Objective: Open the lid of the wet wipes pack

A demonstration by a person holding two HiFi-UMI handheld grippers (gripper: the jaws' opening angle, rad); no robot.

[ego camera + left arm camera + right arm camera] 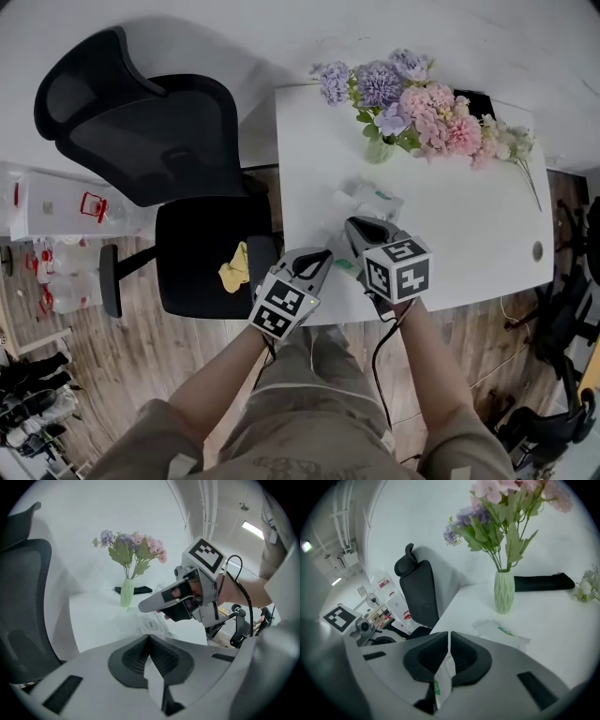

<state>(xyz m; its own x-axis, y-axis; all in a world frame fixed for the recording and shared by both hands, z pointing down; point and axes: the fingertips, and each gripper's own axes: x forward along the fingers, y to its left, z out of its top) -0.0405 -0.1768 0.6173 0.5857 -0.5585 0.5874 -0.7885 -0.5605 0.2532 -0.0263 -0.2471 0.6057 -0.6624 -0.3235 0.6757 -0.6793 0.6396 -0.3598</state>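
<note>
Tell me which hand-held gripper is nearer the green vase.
Right. The right hand-held gripper is in front of the vase; the left hand-held gripper hangs farther back, by the table's near edge.

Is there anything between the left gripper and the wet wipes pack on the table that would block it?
Nothing lies on the table between the left gripper and the wet wipes pack. However, the right gripper, shut on a thin white piece with green print, hangs close over the pack.

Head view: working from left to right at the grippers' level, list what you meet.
Black office chair, yellow cloth, left gripper, right gripper, small round hole in the white table.
</note>
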